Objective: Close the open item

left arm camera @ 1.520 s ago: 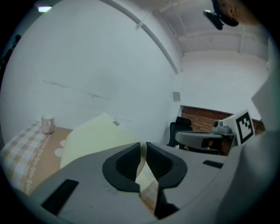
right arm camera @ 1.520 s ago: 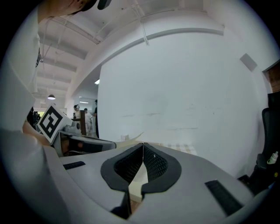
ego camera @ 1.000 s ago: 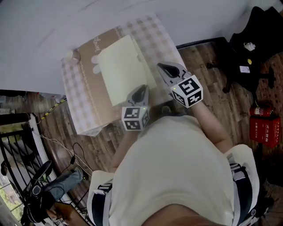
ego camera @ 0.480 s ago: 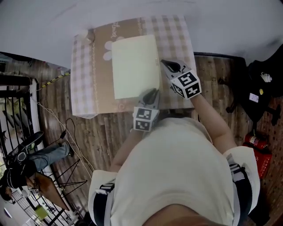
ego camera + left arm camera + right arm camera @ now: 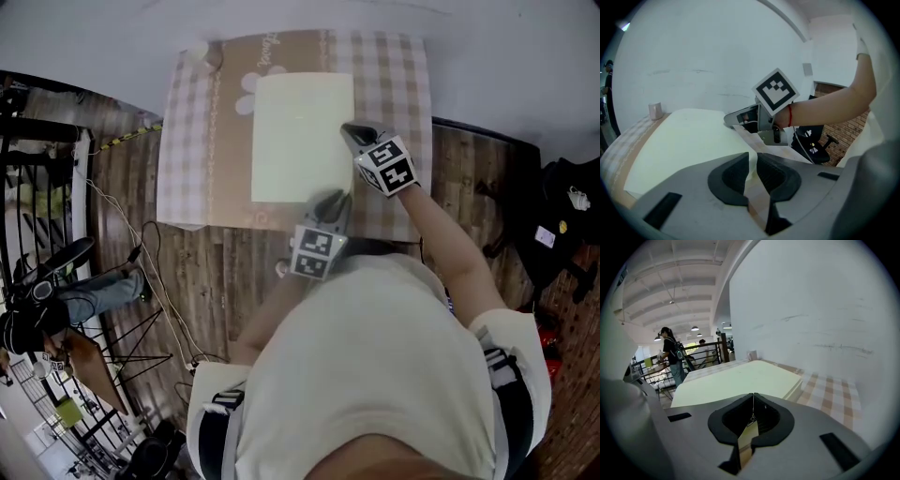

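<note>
Head view: pale yellow item flat on the brown runner of the checked worktop, top face level, no raised flap or lid seen from above. Left hand-held gripper at the item's near right corner; right hand-held gripper at its right edge, further back. Left gripper view: jaws opening, only a narrow gap between the pads, a thin sliver of the item's pale corner edge apparently in that gap, checked cloth visible through the rest; pads not seen pressing on it, judged a release and not a grip. Right gripper view: jaws together at the tips, nothing identifiable pinched; tips near the item's side edge, contact not resolvable. Same view: side of the item reads as one closed slab, no gap made out between top and base. Judgement: closing essentially done, top apparently down on the base. Left to do, as far as visible: clear both hand-held grippers off the item and possibly confirm the edge is seated all round. Far and left edges not checkable from these views.
</note>
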`<state>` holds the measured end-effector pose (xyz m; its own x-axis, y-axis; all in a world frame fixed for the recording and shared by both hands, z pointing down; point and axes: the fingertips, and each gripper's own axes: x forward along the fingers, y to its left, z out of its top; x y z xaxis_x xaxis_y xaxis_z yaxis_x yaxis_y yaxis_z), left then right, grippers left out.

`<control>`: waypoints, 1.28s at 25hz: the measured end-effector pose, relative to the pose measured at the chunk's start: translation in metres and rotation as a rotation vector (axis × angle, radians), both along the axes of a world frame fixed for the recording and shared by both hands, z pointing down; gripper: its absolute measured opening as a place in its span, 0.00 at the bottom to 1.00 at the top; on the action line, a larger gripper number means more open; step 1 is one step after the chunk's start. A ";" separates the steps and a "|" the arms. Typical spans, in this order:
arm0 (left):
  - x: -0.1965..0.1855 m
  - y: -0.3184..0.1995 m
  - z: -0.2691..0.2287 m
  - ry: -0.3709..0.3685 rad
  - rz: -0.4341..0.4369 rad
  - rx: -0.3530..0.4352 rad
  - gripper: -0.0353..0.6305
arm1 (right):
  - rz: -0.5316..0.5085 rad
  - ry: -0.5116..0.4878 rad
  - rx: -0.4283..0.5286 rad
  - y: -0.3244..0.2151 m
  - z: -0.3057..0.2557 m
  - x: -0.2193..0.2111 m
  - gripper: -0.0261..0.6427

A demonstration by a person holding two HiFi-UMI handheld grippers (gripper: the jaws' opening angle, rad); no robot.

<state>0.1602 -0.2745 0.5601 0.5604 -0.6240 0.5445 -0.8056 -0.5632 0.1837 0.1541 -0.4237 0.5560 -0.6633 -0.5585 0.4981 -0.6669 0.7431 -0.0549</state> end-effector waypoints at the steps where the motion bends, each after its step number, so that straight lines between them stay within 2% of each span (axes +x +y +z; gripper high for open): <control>1: 0.000 0.000 0.000 0.001 -0.002 -0.003 0.12 | -0.008 0.010 -0.005 0.000 0.004 -0.001 0.04; 10: 0.002 -0.001 0.002 0.015 -0.013 -0.027 0.14 | -0.041 0.037 -0.042 -0.001 0.017 -0.004 0.04; 20: 0.003 0.003 0.012 0.024 -0.002 -0.048 0.20 | 0.050 0.034 -0.086 -0.001 0.015 -0.002 0.04; 23: 0.002 0.006 0.008 0.059 -0.018 -0.054 0.20 | 0.051 0.039 -0.078 0.015 0.008 -0.004 0.04; 27: -0.010 0.018 -0.010 0.063 -0.037 -0.017 0.20 | 0.055 0.001 -0.044 0.051 -0.010 -0.012 0.04; 32: -0.037 0.041 -0.023 0.072 -0.095 0.014 0.13 | 0.080 -0.081 -0.014 0.100 -0.037 -0.021 0.04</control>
<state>0.1232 -0.2333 0.5374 0.5354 -0.6839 0.4956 -0.8407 -0.4876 0.2355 0.1329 -0.3232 0.5193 -0.6556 -0.6043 0.4528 -0.7168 0.6866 -0.1215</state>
